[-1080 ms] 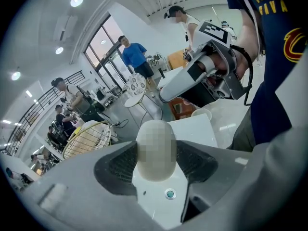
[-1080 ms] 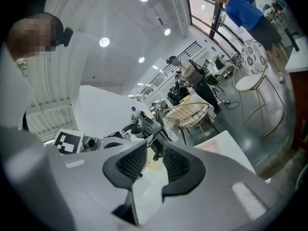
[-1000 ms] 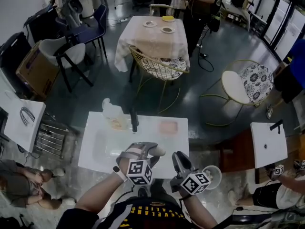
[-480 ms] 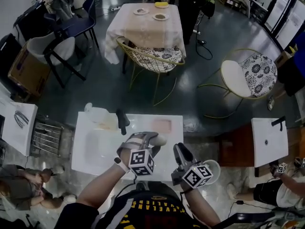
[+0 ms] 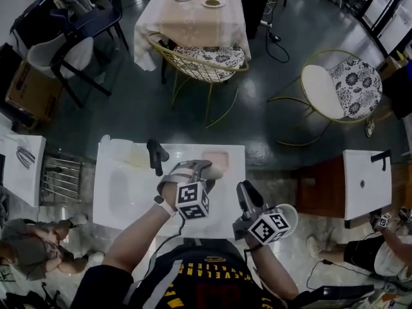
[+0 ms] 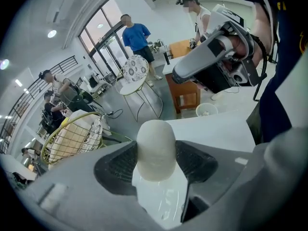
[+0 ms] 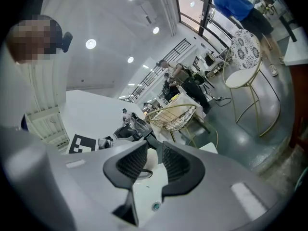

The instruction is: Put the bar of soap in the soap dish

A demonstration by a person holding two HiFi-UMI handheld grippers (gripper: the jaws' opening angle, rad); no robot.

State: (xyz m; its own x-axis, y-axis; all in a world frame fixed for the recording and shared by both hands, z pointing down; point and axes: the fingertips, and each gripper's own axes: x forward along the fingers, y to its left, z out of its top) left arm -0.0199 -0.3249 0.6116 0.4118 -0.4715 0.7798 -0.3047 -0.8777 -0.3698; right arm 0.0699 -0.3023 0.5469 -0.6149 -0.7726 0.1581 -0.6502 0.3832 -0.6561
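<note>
Soap [image 5: 215, 170], a pale rounded bar, sits at the tip of the left gripper [image 5: 208, 171] in the head view. It is over the white basin counter [image 5: 116, 201] and just on the near side of the pinkish soap dish [image 5: 215, 155]. I can't tell from up here whether the bar touches the dish. A black tap [image 5: 154, 154] stands left of the dish. The right gripper [image 5: 245, 192] hangs near the counter's front right corner, apart from the soap.

In the left gripper view, the left gripper [image 6: 156, 154] is clamped on the bar of soap [image 6: 155, 148], with a ribbed dark pad [image 6: 119, 165] pressed to each flank. The bar's rounded end pokes out past the pads. The right gripper [image 6: 211, 66] shows above, off to the right, over the white counter [image 6: 216, 129].

In the right gripper view, the right gripper [image 7: 154, 161] has its pads [image 7: 178, 165] drawn to a narrow gap, and nothing is gripped between them.
</note>
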